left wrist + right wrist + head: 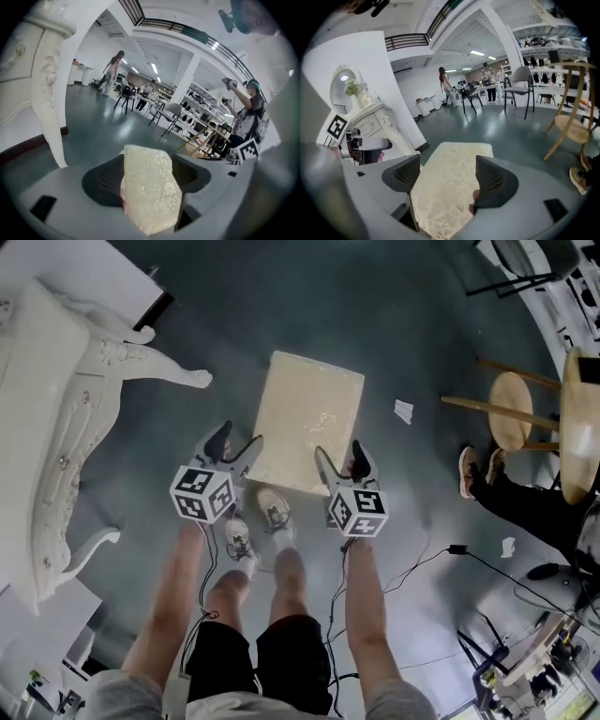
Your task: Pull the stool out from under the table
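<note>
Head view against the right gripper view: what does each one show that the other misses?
Only the head view: the wearer's legs and a paper scrap on the floor. Only the right gripper view: distant standing people and a balcony railing. Both: the cream stool, the right tool, the white table and a wooden stool.

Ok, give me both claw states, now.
Left claw: closed on the stool.
Right claw: closed on the stool too.
</note>
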